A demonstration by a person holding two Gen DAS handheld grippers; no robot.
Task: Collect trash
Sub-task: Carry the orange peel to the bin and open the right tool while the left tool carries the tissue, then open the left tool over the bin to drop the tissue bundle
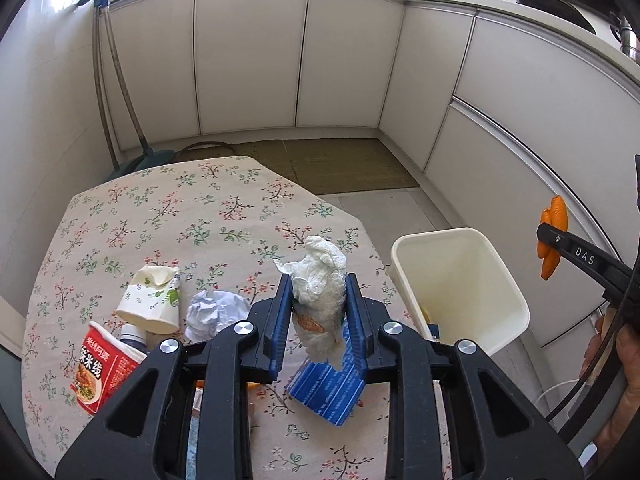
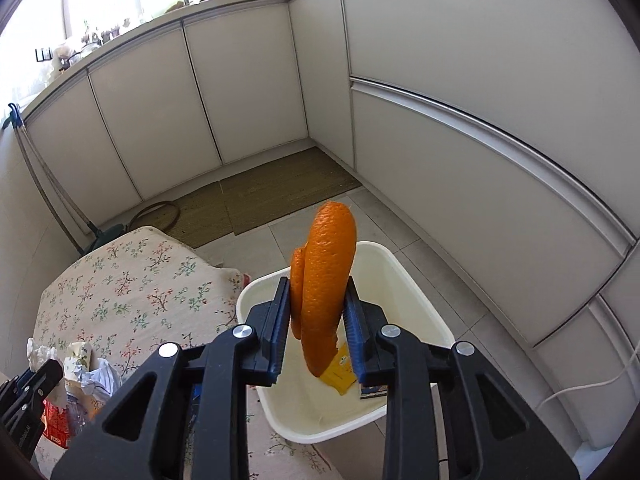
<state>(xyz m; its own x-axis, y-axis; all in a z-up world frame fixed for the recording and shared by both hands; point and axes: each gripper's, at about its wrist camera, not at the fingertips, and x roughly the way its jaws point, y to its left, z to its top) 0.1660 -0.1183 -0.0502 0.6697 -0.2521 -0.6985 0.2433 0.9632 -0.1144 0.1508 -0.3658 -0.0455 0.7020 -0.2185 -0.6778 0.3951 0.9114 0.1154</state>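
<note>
Both grippers are carrying trash toward the bin.

We're pinching orange peel in the right gripper above it, tissue in the left gripper over the table; we should centre each before letting go.

Red noodle cup, near left on the table: white Chinese characters reading "米线阿婆" and, larger, "辣米线". Black arm of the right gripper, far right in the left wrist view: white letters "DAS". Print on the blue packet is too small to read.
</note>
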